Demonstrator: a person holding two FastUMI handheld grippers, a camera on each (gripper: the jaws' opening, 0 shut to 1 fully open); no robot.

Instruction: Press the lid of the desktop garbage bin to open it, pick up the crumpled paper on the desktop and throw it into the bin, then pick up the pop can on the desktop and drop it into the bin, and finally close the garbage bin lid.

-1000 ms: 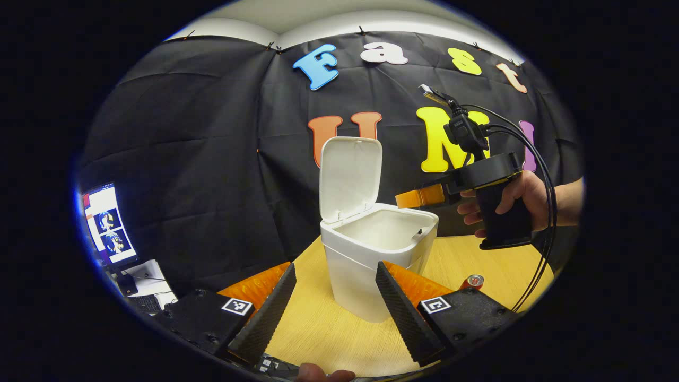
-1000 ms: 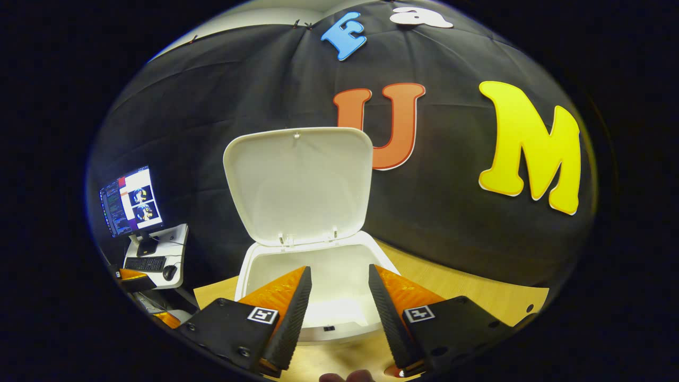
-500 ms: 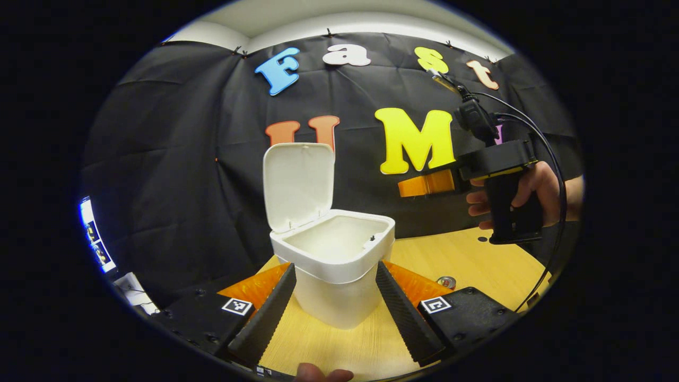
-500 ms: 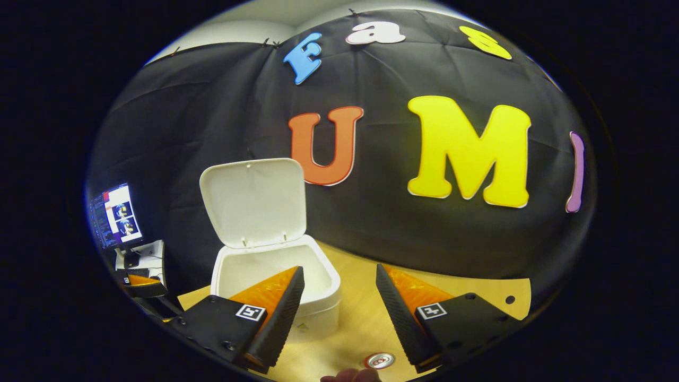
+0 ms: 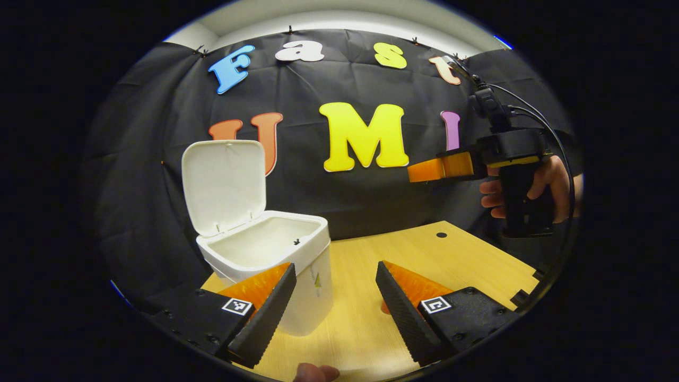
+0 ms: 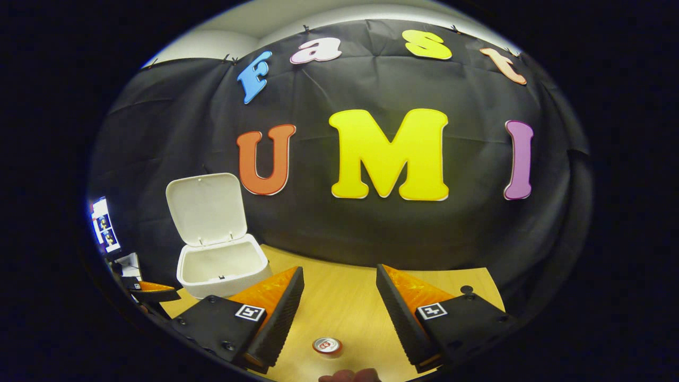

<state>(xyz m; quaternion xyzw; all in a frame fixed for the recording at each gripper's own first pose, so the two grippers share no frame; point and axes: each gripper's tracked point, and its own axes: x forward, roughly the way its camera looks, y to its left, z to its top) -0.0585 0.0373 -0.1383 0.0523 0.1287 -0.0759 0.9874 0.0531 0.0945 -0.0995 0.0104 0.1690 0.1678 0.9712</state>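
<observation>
Right gripper view: our right tool (image 6: 335,297) gapes wide above the pop can (image 6: 327,346) upright on the table (image 6: 345,297), well right of the open bin (image 6: 220,265). Left tool (image 5: 331,297) wide too, just beside the bin (image 5: 265,254).

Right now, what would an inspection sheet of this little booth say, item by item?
Surface: wooden tabletop, bare in the middle, a small dark hole near its far edge.
Job's things: white bin stands on the table with its lid upright and open; I cannot tell what lies inside. Pop can stands upright on the table, below the right tool.
Clutter: nothing seen.
Grippers: left tool open, empty, beside the bin; right tool open, empty, above the can, held by a hand.
Cables: black cables loop from the right tool's top down past the hand.
Surroundings: black cloth wall; a lit monitor on a side desk.
</observation>
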